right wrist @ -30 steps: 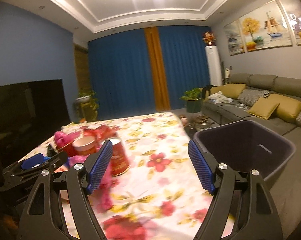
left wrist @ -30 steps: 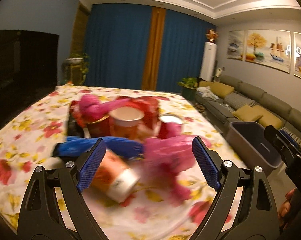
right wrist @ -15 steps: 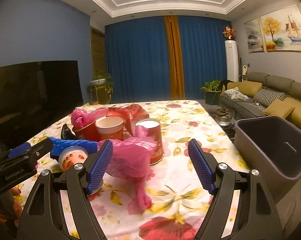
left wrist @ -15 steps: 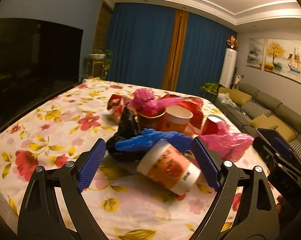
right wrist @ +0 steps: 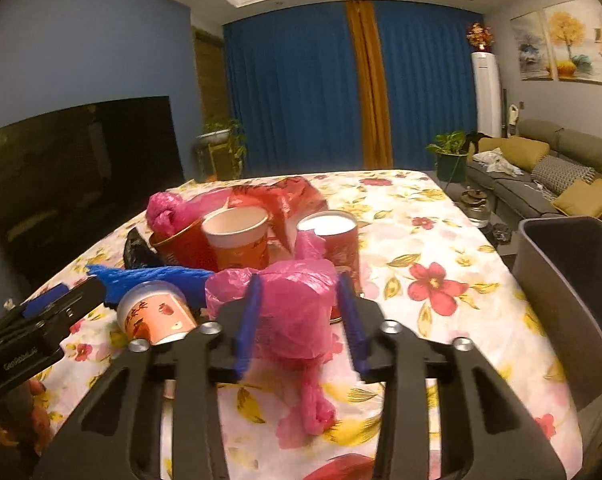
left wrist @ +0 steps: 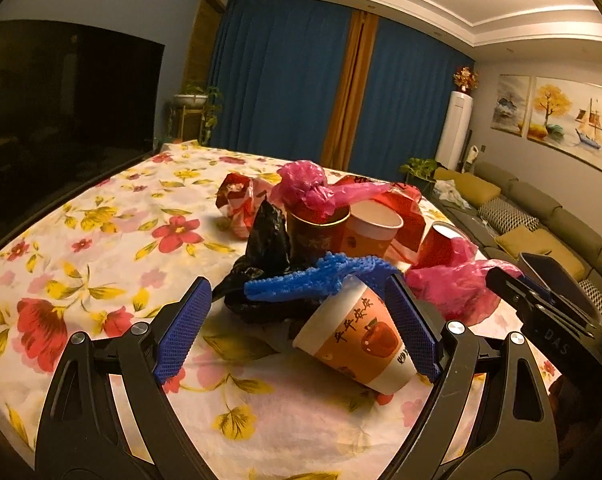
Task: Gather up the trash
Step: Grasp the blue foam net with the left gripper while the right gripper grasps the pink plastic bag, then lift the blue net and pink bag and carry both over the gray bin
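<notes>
Between the blue pads of the right gripper [right wrist: 299, 320]: a crumpled pink plastic bag [right wrist: 297, 312], bulging out past both pads, knotted tail trailing down onto the cloth. Jaws just drawn in around it, pads at its sides and seemingly pressing (blur at the edges, so firmness of contact hard to judge). Left gripper [left wrist: 297, 328] spread wide, nothing pinched; lying on its side inside that gap, close to the right pad, an orange paper cup [left wrist: 355, 344] with red apple print, base toward the camera.

Largest first: a wide tabletop [left wrist: 101, 240] under a white cloth with red and yellow flowers. At its right edge, a dark grey bin [right wrist: 573, 280], open and standing lower than the cloth. On the cloth, a heap of rubbish just beyond the fallen cup: red wrapper [left wrist: 397, 208] at the back, black plastic bag [left wrist: 265, 248], blue netted strip [left wrist: 321, 276] draped across the black bag and touching the cup's rim, an upright paper cup [right wrist: 237, 236] beside a dark red cup stuffed with more pink plastic, and a red can [right wrist: 337, 240] just behind the gripped bag.

Around it: deep blue curtains with an ochre strip, dark television at left, olive sofa and paintings at right.
</notes>
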A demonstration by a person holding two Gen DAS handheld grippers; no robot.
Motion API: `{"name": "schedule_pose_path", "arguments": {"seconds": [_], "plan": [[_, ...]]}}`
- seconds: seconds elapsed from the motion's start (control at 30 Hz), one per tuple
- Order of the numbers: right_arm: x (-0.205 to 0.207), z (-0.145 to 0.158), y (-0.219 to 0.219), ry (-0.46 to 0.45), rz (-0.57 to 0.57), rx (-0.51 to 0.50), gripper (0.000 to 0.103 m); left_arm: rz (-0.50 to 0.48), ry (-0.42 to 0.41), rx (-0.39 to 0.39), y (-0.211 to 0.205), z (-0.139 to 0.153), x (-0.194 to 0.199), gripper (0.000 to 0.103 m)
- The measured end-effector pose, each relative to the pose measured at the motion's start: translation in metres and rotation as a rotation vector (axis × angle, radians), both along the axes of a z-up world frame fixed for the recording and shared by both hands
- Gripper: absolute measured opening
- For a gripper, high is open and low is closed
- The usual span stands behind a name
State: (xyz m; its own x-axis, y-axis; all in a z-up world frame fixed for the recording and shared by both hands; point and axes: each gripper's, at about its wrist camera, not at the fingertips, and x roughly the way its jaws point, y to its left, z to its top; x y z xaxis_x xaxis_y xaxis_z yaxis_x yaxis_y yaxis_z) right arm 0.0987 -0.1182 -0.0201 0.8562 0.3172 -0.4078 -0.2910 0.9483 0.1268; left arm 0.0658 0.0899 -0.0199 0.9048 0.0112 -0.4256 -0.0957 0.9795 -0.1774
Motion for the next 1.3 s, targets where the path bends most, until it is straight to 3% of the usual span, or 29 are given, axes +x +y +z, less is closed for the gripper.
{"name": "schedule_pose_path", "arguments": {"seconds": [0.07, 0.23, 0.4, 0.67, 1.3], "plan": [[0.0, 0.0, 0.002, 0.002, 0.009, -0.003, 0.018, -0.004, 0.005, 0.002, 0.0, -0.001, 0.003, 0.086], [0.0, 0.001, 0.002, 0.001, 0.026, -0.003, 0.01, -0.051, 0.02, -0.015, 0.002, -0.002, 0.013, 0.076], [-0.003, 0.003, 0.002, -0.001, 0.031, 0.005, 0.009, -0.118, 0.061, -0.049, 0.002, -0.006, 0.023, 0.043], [-0.01, 0.01, -0.004, -0.018, 0.031, 0.025, 0.009, -0.17, 0.054, -0.013, -0.009, -0.003, 0.024, 0.007], [-0.037, 0.035, -0.03, -0.1, -0.01, 0.062, 0.009, -0.179, -0.128, -0.032, -0.019, 0.052, -0.009, 0.004]]}}
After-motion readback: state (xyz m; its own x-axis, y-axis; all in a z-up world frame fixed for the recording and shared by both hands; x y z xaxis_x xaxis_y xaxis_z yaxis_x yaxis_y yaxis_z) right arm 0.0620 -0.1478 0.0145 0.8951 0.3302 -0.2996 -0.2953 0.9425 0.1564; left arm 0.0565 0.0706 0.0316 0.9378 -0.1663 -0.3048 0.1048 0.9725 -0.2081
